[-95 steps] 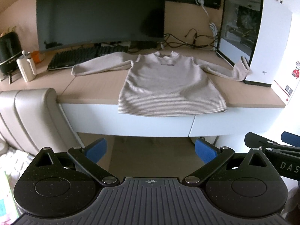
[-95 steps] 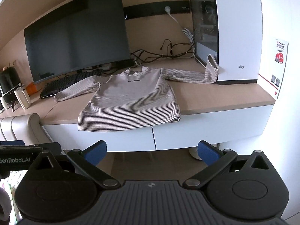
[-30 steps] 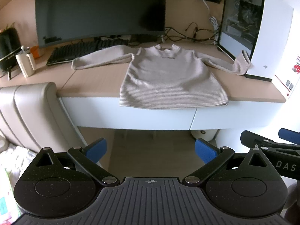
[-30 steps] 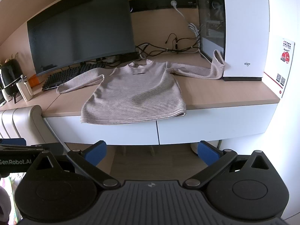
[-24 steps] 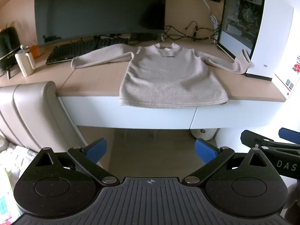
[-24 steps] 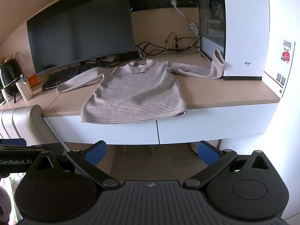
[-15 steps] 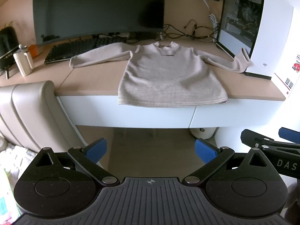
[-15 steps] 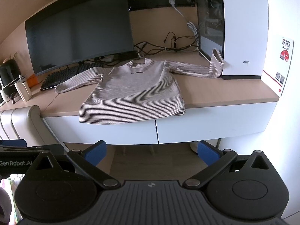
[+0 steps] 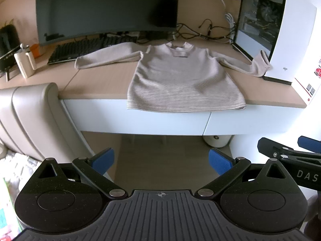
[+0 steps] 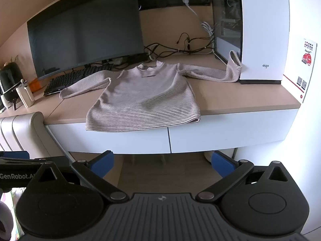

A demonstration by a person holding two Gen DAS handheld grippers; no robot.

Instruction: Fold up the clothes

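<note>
A beige striped long-sleeved sweater (image 9: 180, 78) (image 10: 146, 96) lies flat on the wooden desk (image 9: 96, 84) (image 10: 240, 98), hem hanging slightly over the front edge, both sleeves spread out. Its right cuff (image 10: 233, 64) leans up against the white PC case (image 10: 262, 30). My left gripper (image 9: 160, 161) is open, well back from the desk and below its edge, nothing between its blue pads. My right gripper (image 10: 162, 162) is likewise open and empty, at a similar distance. The right gripper's fingers (image 9: 289, 152) show at the right edge of the left wrist view.
A large dark monitor (image 9: 104, 8) and keyboard (image 9: 80, 49) stand behind the sweater, cables (image 10: 180, 46) beside them. A white bottle (image 9: 25, 64) stands at the desk's left. A padded beige chair (image 9: 30, 116) sits left of the desk; white drawers (image 10: 220, 130) run under it.
Both grippers have drifted slightly, so the desk and sweater shift a little in view. The sweater has not moved and both grippers stay open.
</note>
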